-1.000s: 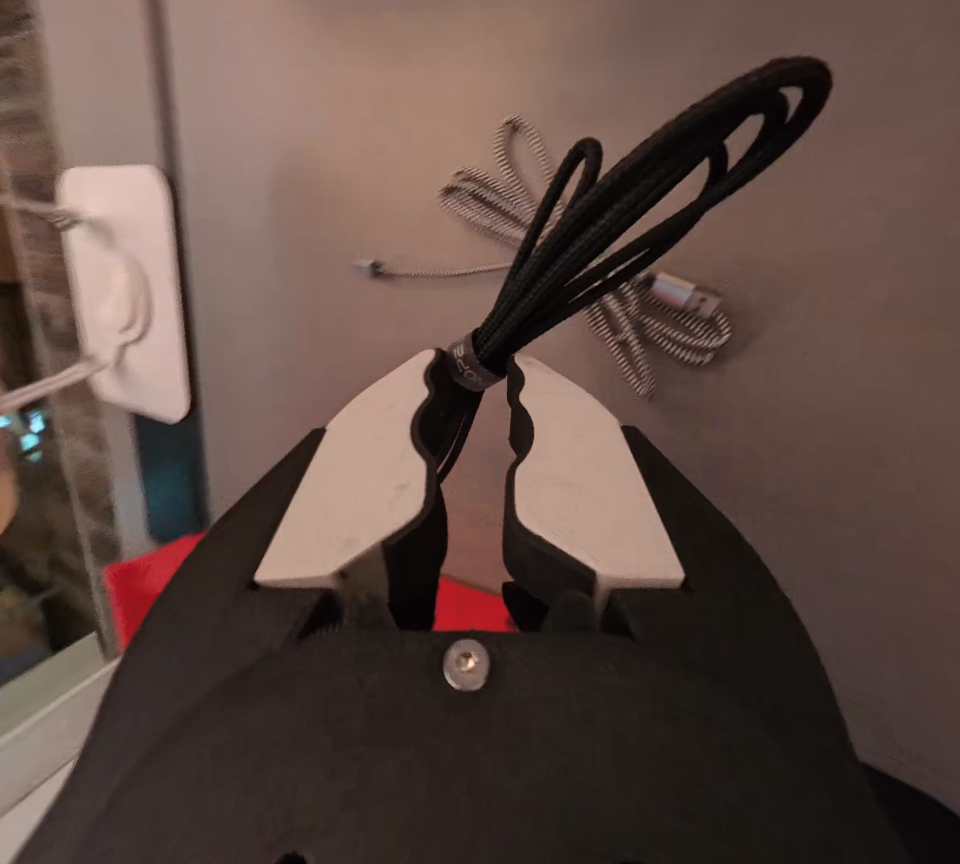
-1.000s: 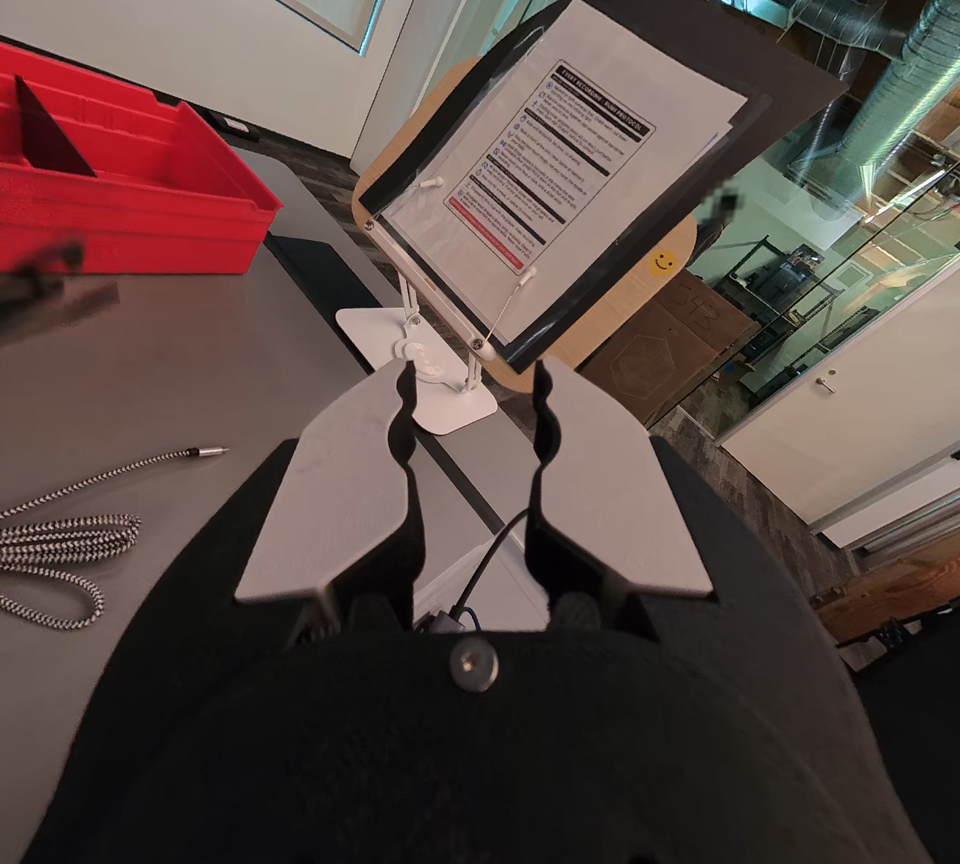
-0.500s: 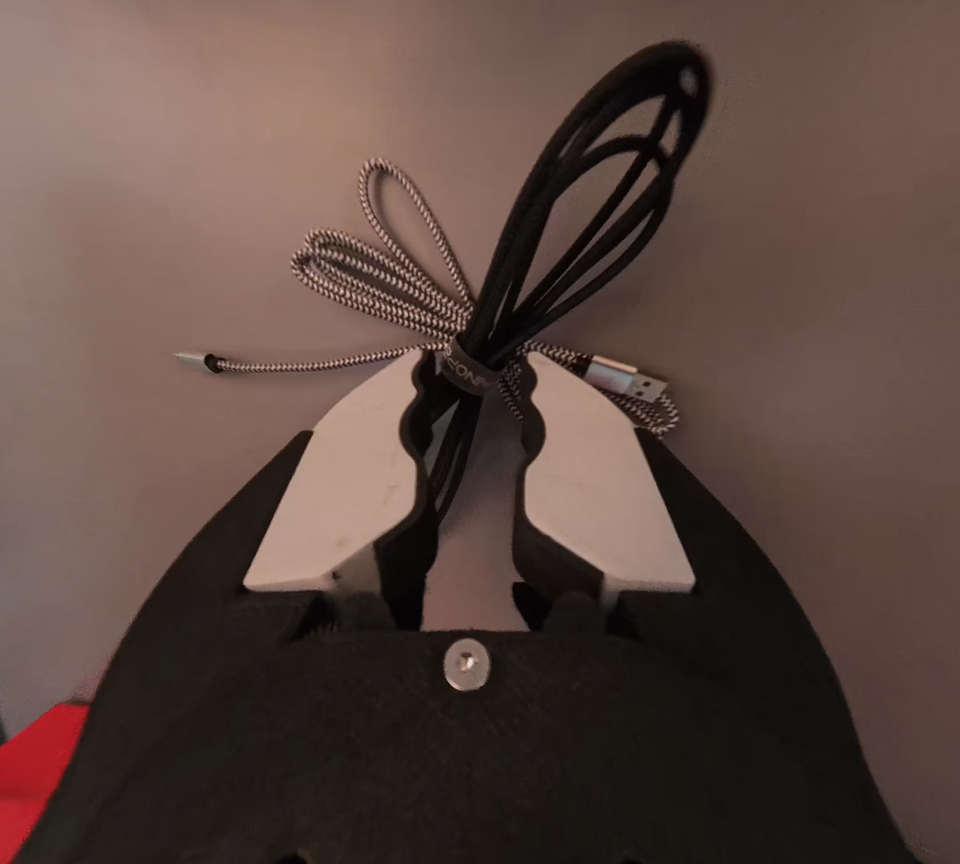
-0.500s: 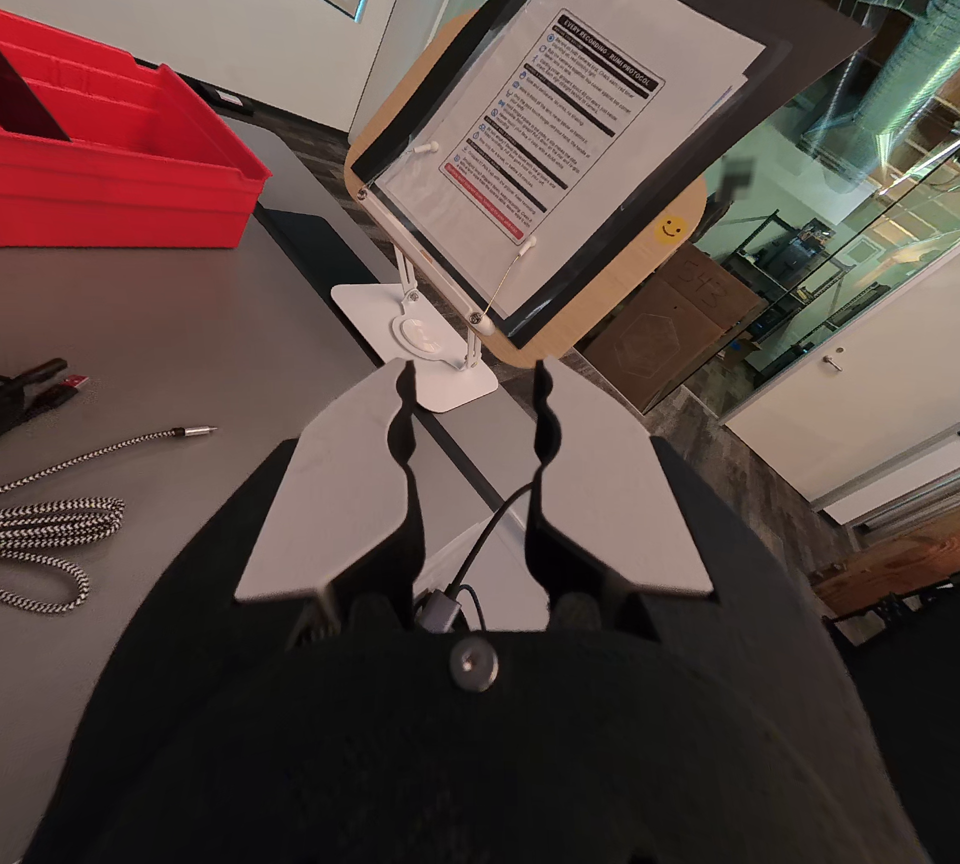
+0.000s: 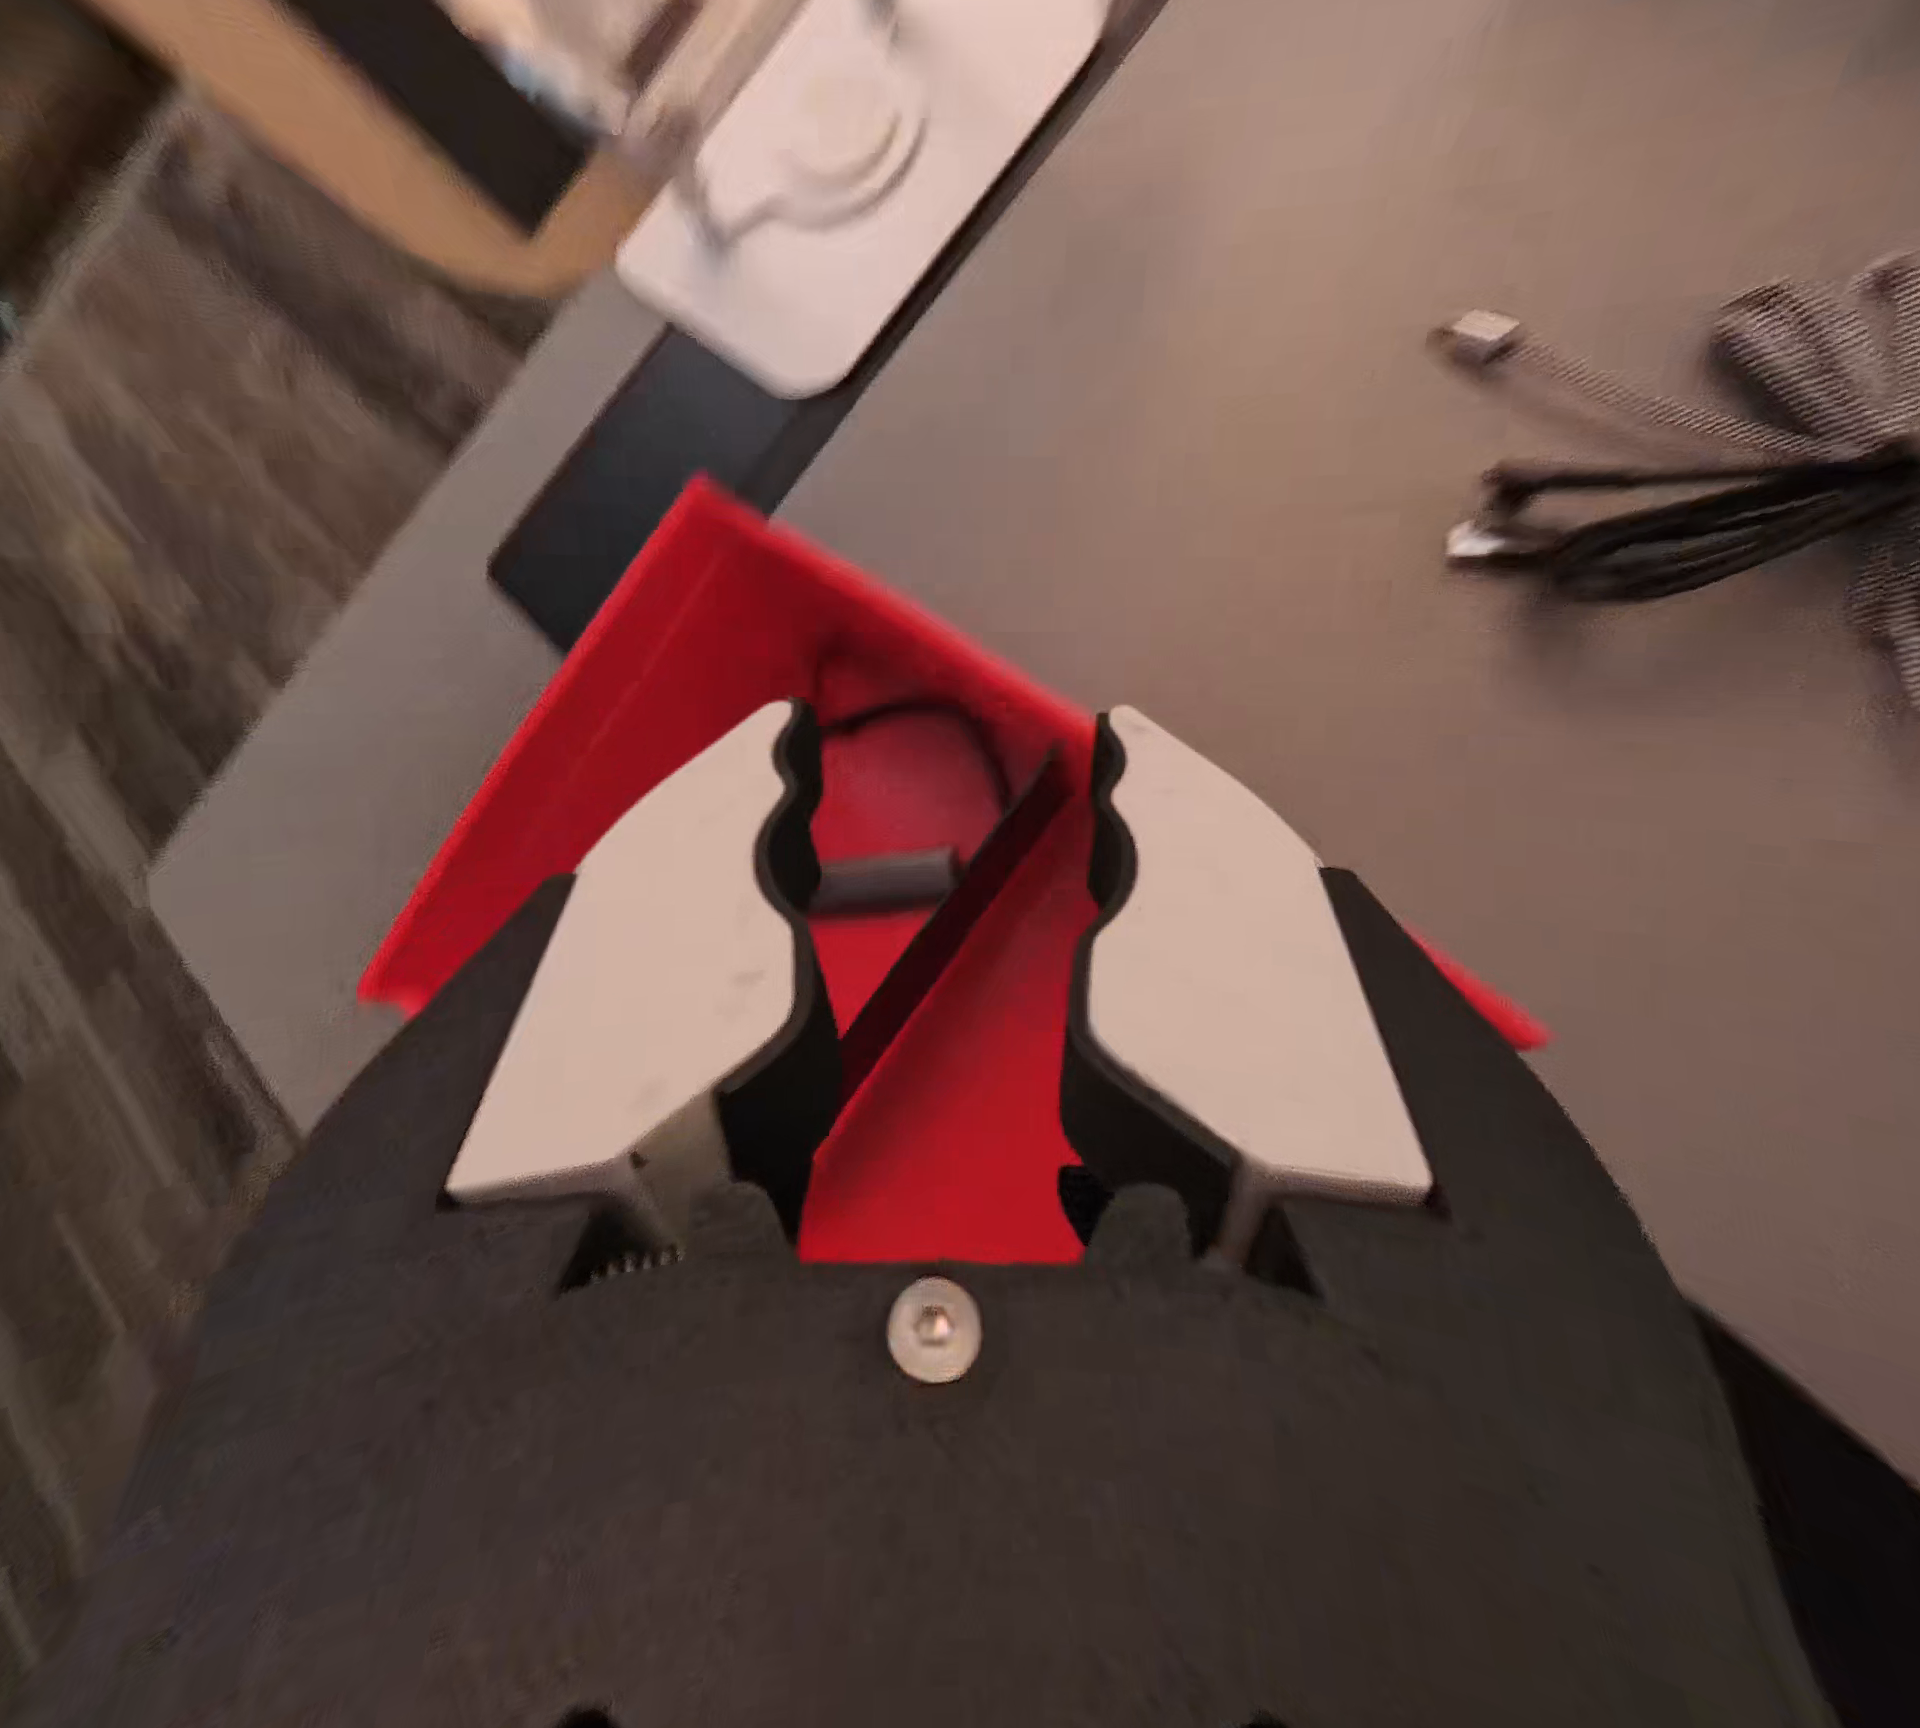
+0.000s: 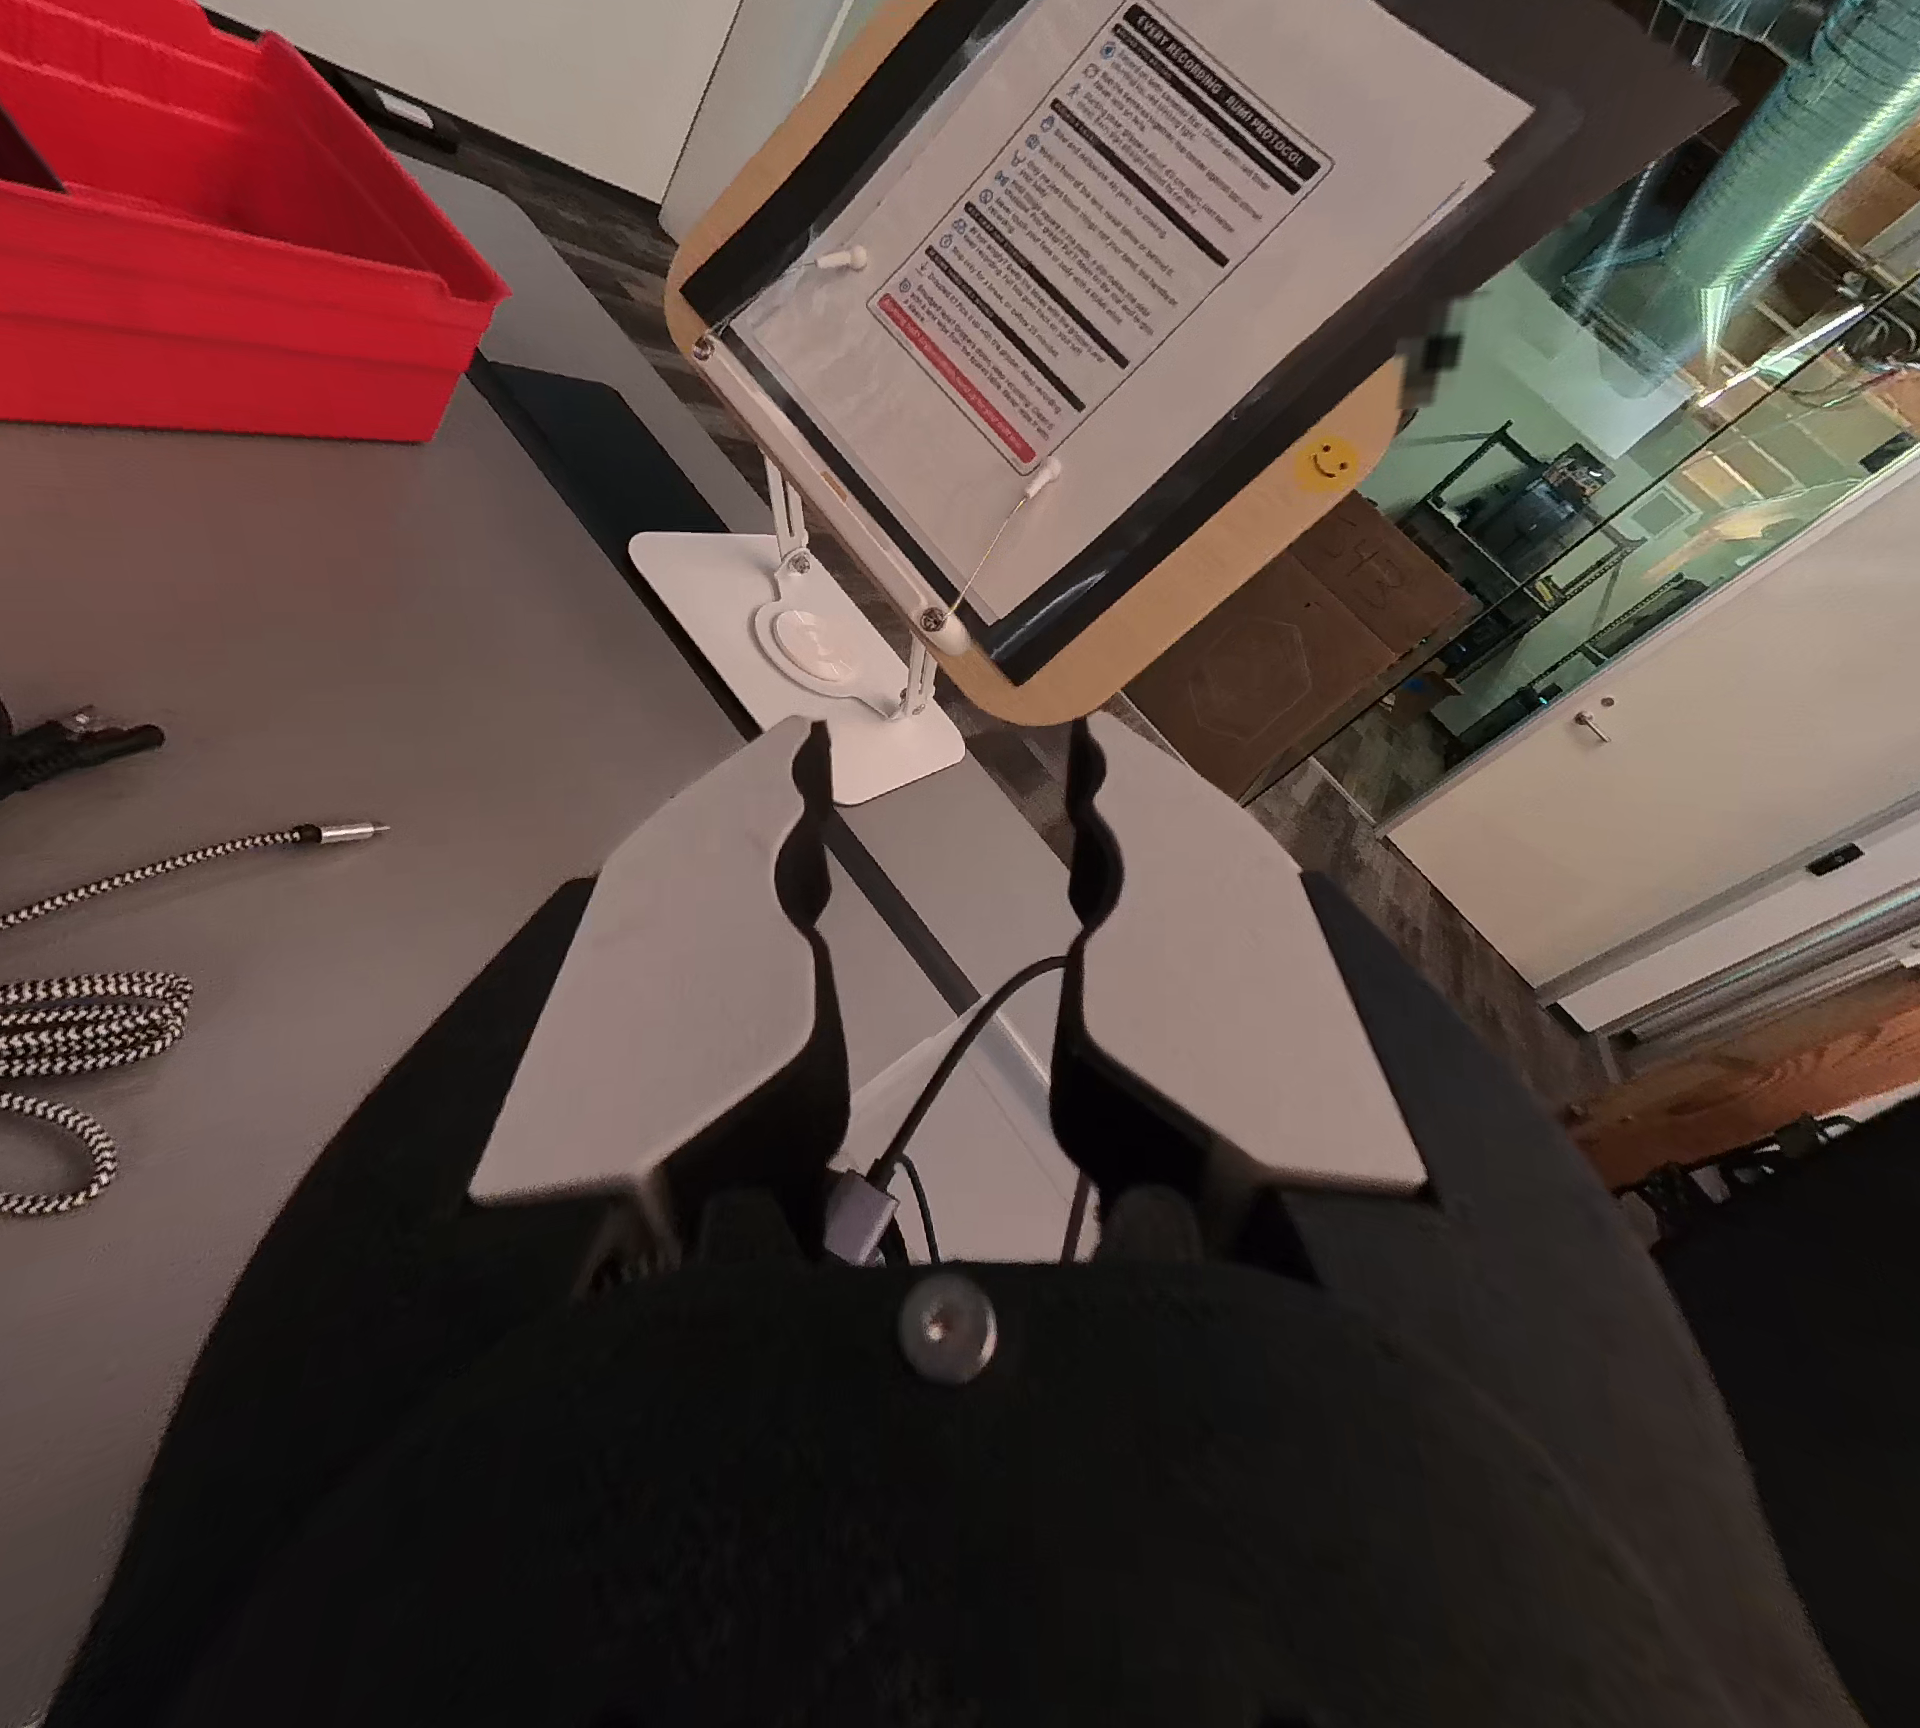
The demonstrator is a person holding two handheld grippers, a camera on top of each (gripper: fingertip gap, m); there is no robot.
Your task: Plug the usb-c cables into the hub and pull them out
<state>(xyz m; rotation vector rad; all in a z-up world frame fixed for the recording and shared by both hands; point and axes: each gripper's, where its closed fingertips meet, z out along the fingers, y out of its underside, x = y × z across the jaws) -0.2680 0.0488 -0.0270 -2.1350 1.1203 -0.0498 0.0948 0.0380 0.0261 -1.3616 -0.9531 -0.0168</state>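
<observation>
left gripper (image 5: 945, 733): jaws wide, empty, over red plastic bin (image 5: 665, 691) | bundled black braided cable (image 5: 1704, 525) on grey table, well off to its right | right gripper (image 6: 940, 759): jaws wide, empty | grey hub (image 6: 862, 1223) low between its fingers, near their base

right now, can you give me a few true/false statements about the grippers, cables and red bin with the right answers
1. The left gripper holds the black cable bundle. False: its jaws are open and empty, and the bundle lies on the grey table.
2. The left gripper is over the red bin. True.
3. The striped braided cable lies on the table. True.
4. The right gripper is clamped on the striped cable. False: it is open, and that cable lies apart to its left.
5. The paper sheet lies flat on the table. False: it is propped on a white stand.
</observation>
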